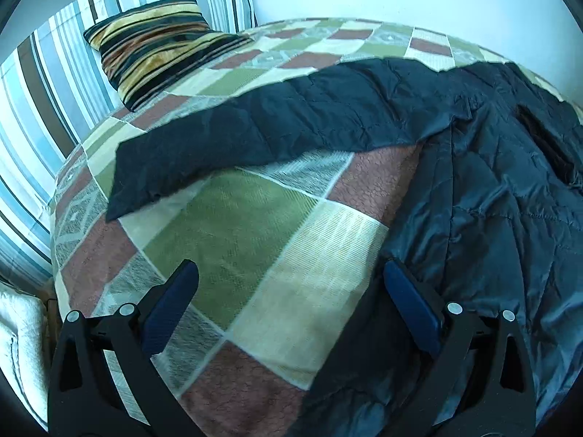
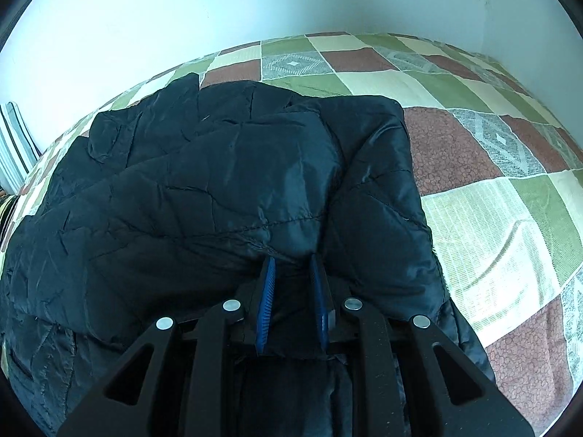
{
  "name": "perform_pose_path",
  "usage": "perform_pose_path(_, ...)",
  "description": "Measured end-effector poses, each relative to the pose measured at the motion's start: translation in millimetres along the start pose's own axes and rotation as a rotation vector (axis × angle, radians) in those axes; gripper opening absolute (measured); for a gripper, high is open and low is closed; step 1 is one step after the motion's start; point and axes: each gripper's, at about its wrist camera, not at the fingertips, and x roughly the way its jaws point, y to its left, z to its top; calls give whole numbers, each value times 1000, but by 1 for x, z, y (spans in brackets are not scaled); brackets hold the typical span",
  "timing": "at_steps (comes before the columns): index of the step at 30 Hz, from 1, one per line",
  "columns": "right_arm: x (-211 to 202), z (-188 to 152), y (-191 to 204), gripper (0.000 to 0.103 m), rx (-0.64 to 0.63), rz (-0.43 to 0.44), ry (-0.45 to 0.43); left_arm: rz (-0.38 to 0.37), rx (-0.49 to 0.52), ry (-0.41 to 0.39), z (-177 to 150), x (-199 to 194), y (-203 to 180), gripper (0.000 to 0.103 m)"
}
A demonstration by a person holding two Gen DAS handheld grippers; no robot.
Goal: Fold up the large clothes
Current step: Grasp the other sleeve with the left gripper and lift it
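Note:
A dark quilted jacket [image 1: 492, 200] lies spread on the checked bedspread [image 1: 226, 218], one sleeve [image 1: 255, 134] stretched out to the left. My left gripper [image 1: 290, 267] hangs open above the bedspread with nothing between its blue pads; its right finger [image 1: 411, 309] is at the jacket's left edge. In the right wrist view the jacket [image 2: 218, 182] has a sleeve folded over its body. My right gripper [image 2: 292, 256] is shut on a bunched fold of that fabric, which is pinched between the blue pads.
A brown and gold striped cushion [image 1: 156, 47] leans at the bed's far left against blue striped pillows [image 1: 43, 91]. A white wall [image 2: 218, 18] runs along the far side. Bare bedspread [image 2: 492, 218] stretches right of the jacket.

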Motion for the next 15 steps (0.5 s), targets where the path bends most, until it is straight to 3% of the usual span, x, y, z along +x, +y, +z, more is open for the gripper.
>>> perform_pose_path(5, -2, -3, -1, 22, 2, 12, -19, 48, -69, -37, 4, -3, 42, 101)
perform_pose_path(12, -4, -3, 0, 25, -7, 16, -29, 78, -283, 37, 11, 25, 127, 101)
perform_pose_path(15, -5, -2, 3, 29, -18, 14, -30, 106, -326, 46, 16, 34, 149, 101)
